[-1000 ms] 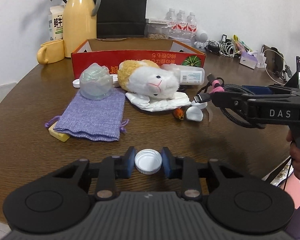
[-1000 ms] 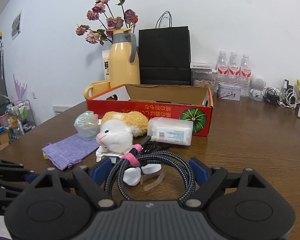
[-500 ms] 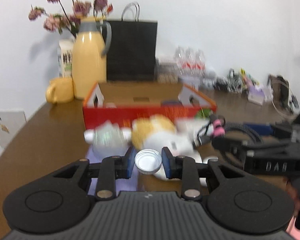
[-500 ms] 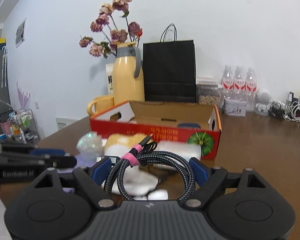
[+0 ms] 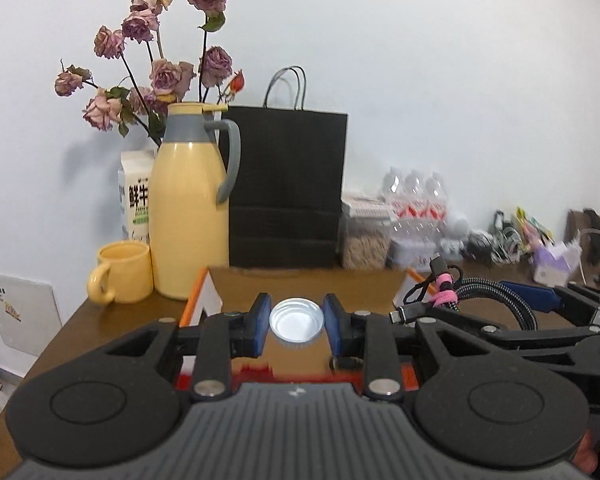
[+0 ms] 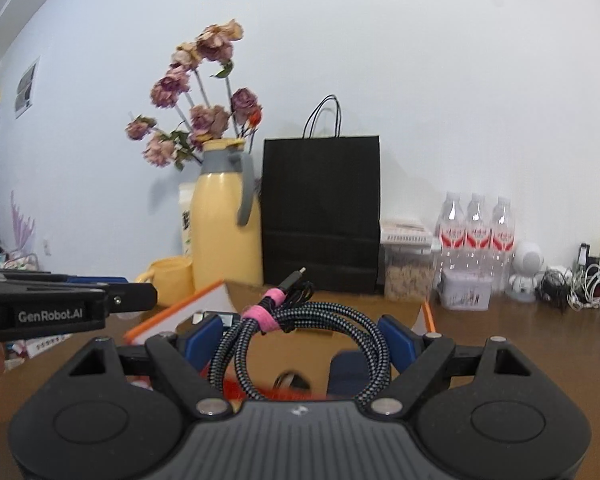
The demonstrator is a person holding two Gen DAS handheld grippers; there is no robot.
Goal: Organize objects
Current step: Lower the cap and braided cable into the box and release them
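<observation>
My left gripper [image 5: 297, 325] is shut on a white bottle cap [image 5: 297, 322] and holds it above the open red cardboard box [image 5: 300, 284]. My right gripper [image 6: 300, 342] is shut on a coiled braided cable [image 6: 300, 336] tied with a pink strap, also held over the box [image 6: 396, 312]. The right gripper with the cable shows at the right of the left wrist view [image 5: 480, 304]. The left gripper shows at the left of the right wrist view [image 6: 60, 304]. The box floor is mostly hidden by the grippers.
A yellow thermos jug [image 5: 192, 216], yellow mug [image 5: 122, 276], milk carton [image 5: 134, 200] and black paper bag [image 5: 286, 188] stand behind the box. Water bottles [image 6: 476, 232], a tin [image 6: 464, 292], a white figure [image 6: 528, 268] and tangled cables [image 6: 580, 284] are at the back right.
Both grippers have risen and moved forward from the table front to above the box, each still holding its object. The plush toy, purple pouch and other table items have dropped out of view.
</observation>
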